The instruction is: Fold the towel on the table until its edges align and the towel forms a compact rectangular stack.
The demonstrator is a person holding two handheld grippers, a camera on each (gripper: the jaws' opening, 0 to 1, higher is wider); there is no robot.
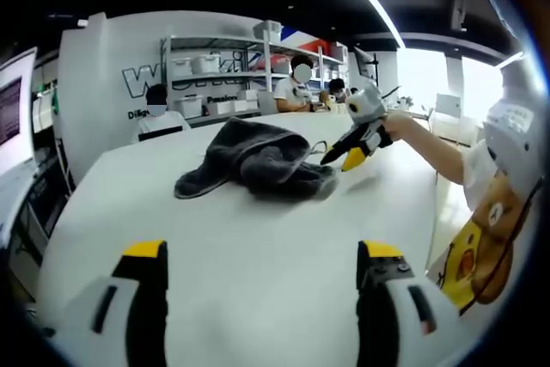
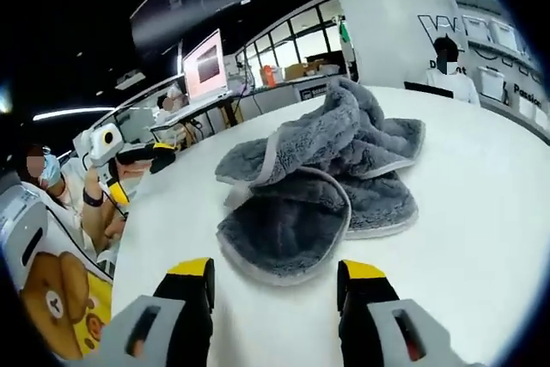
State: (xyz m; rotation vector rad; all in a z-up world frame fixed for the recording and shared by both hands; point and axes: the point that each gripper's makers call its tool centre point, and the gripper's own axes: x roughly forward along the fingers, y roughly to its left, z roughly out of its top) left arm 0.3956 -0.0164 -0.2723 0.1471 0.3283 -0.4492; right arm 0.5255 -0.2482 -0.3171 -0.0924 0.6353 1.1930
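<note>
Towel (image 2: 322, 182) lies crumpled on the white worktop (image 1: 258, 255); left gripper (image 1: 262, 277) and right gripper (image 2: 273, 290) are both spread, holding nothing.

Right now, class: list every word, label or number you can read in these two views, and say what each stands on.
"W…": large dark letters on the white wall, cut off by the shelves; the rest is unreadable.
Smaller print beneath it: too blurred.
Monitor text: too small.
Towel, table: no text.
</note>
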